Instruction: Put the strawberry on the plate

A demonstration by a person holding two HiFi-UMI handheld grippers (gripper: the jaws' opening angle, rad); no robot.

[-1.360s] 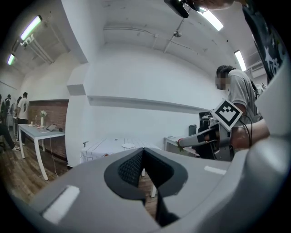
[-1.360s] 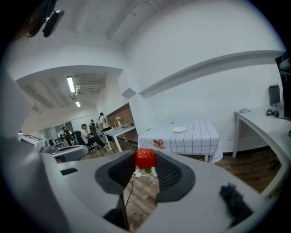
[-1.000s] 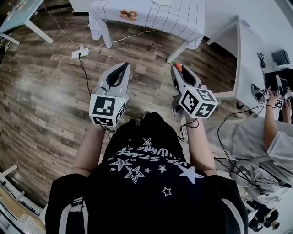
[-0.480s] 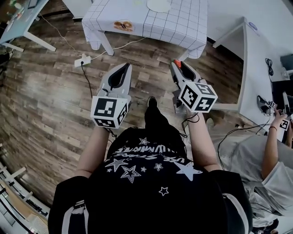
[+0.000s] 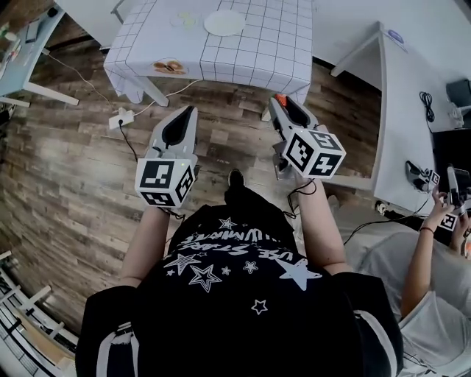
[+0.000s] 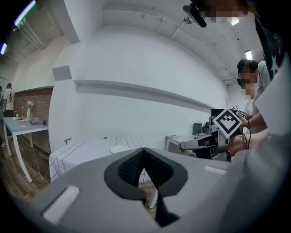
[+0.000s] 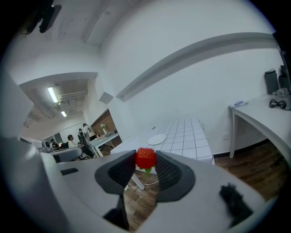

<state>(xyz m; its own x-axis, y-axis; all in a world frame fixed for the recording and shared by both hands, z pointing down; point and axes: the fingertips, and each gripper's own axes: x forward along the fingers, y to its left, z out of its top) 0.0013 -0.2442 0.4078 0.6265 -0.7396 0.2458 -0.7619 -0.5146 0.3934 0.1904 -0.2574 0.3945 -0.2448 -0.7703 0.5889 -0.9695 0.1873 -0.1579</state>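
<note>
The right gripper (image 5: 282,107) pinches the small red strawberry (image 7: 146,159) at its tips, likely for a clean release, short of the checked-cloth table (image 5: 272,44) bearing the round white plate (image 5: 224,22). The left gripper (image 6: 143,152) is closed and empty.

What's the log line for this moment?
right claw: shut on red strawberry | left claw: shut, empty | round white plate: on white checked-cloth table, ahead

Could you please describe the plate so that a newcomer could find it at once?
In the head view, find the white grid-lined table. The plate lies on it: plain, white and round, unlike the brown item nearer the front edge.
</note>
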